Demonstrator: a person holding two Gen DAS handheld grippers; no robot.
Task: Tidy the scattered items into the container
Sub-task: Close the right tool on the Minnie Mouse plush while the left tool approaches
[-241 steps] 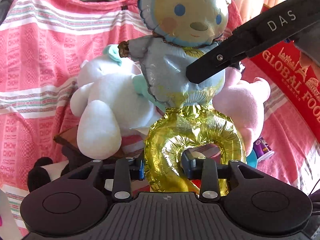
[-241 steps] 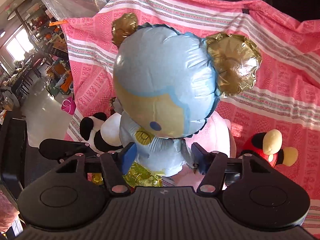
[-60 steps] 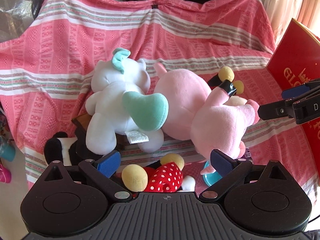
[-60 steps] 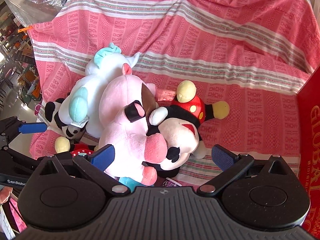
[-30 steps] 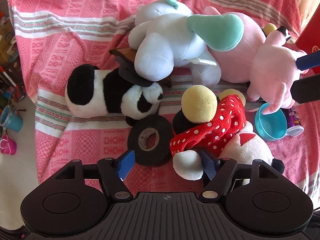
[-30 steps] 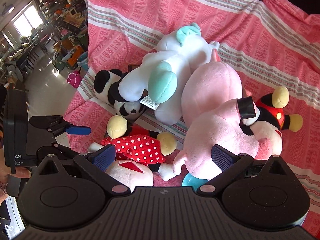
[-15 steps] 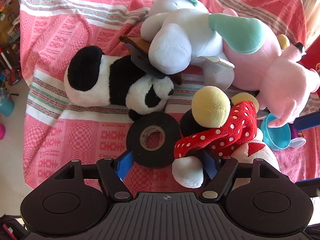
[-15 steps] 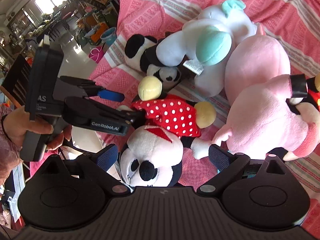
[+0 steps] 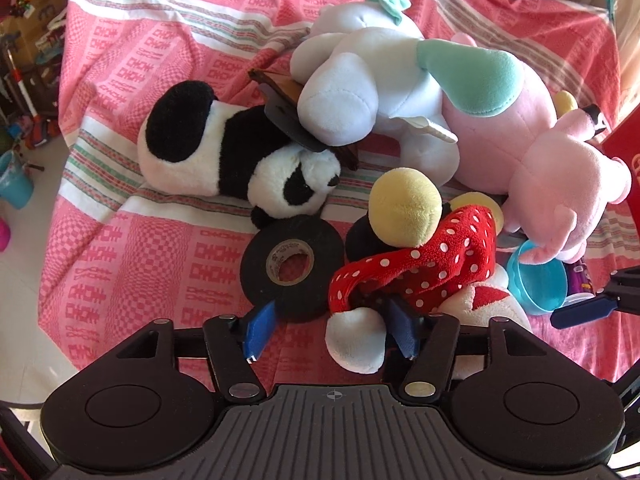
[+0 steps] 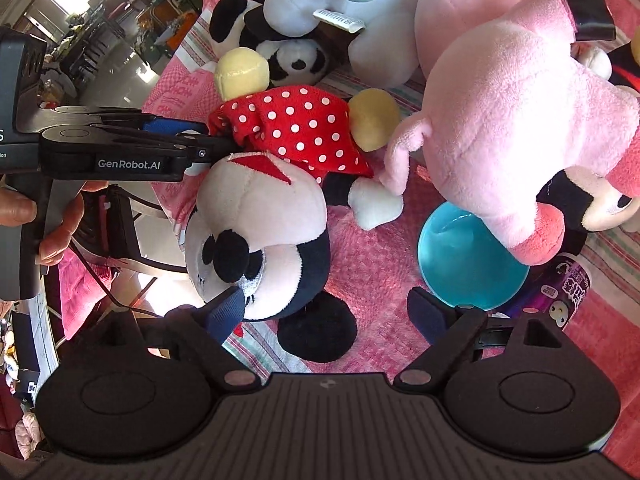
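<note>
A mouse plush in a red polka-dot dress lies on the pink striped cloth; it also shows in the right wrist view. My left gripper is open, its pads around the plush's white hand and dress hem, beside a black tape roll. My right gripper is open, over the plush's head and black ear. The left gripper shows in the right wrist view at the dress. A panda plush, a white plush and a pink plush lie behind.
A blue bowl and a purple bottle lie under the pink plush's arm. A red box stands at the right edge. The cloth's left edge drops to the floor, where small cups stand.
Both grippers have moved down closer to the polka-dot mouse plush. The left gripper's pads have come in around its hand and hem. The foil balloon seen earlier is gone from view.
</note>
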